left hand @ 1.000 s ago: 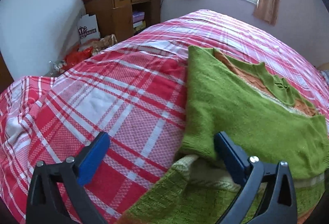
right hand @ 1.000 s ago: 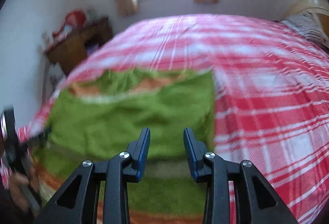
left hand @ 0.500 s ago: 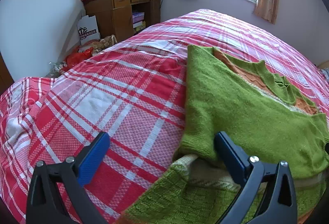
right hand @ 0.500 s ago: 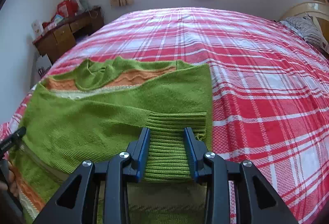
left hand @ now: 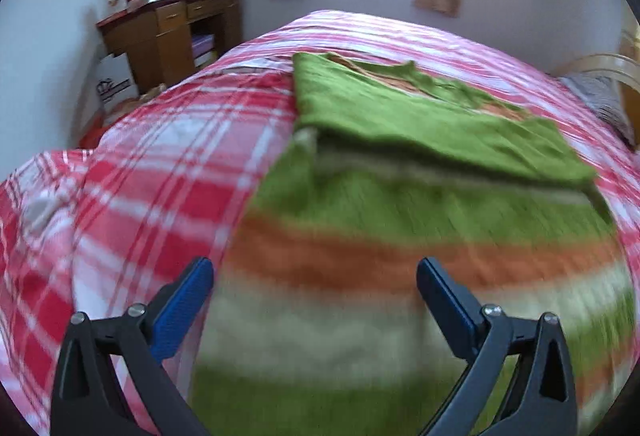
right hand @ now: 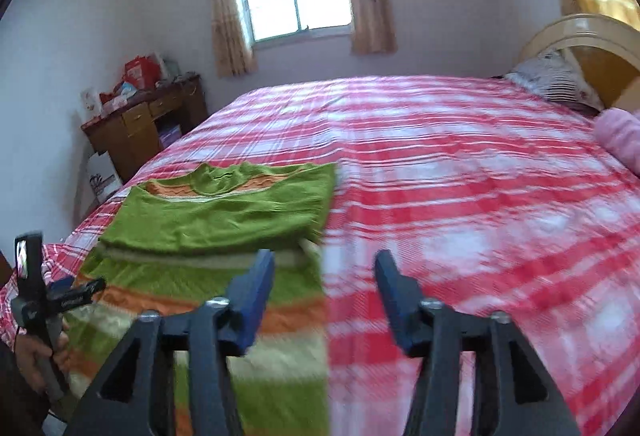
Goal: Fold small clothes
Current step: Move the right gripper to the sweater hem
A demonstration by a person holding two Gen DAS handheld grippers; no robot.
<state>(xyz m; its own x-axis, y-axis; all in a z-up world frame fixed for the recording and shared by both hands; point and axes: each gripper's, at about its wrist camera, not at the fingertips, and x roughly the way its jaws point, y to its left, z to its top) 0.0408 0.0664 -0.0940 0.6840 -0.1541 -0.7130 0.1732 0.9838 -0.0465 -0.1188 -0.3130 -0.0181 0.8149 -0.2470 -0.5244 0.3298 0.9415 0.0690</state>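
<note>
Lying on plaid bed (right hand: 460,164): sweater (right hand: 224,220) | desk (right hand: 140,124), window (right hand: 292,0) | both tongs apart, empty

No text, label, brand or number can be read. Dark print is seen on a white paper bag (left hand: 114,86) standing beside a wooden desk (left hand: 172,32), but it is too blurred to be made out. A few pale marks are seen on the black bar of the left gripper (right hand: 76,296), also too small to be read.

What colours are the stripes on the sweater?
The sweater has green, orange and cream stripes, clearest in the left wrist view.
</note>
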